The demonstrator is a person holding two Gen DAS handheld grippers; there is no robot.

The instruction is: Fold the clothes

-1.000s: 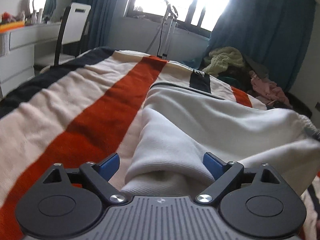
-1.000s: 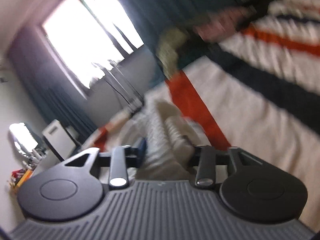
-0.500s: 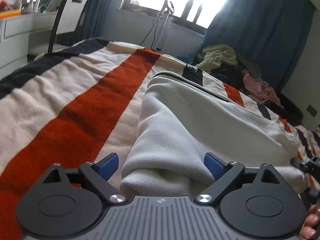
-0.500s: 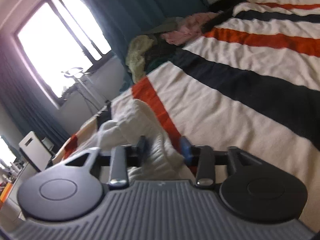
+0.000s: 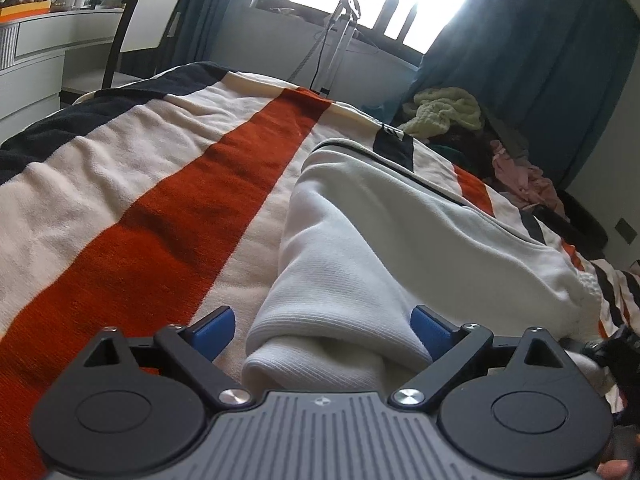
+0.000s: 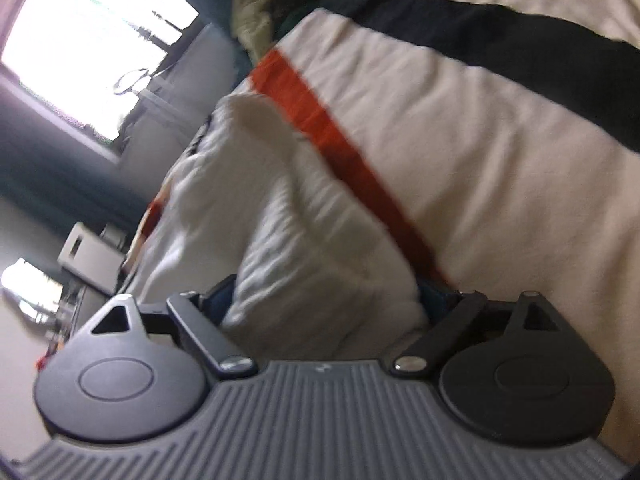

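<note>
While the striped bed (image 5: 132, 208) carries it, the white sweatshirt (image 5: 384, 240) runs long straight ahead of both; left hand-held gripper (image 5: 322, 326) spread wide around its near cuff, right hand-held gripper (image 6: 326, 306) released, straddling the hem.

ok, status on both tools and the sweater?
Left tool open, fingers either side of white sweater hem. Right tool open around another bunch of the sweater. Sweater lies on striped blanket. Nothing in the way.
</note>
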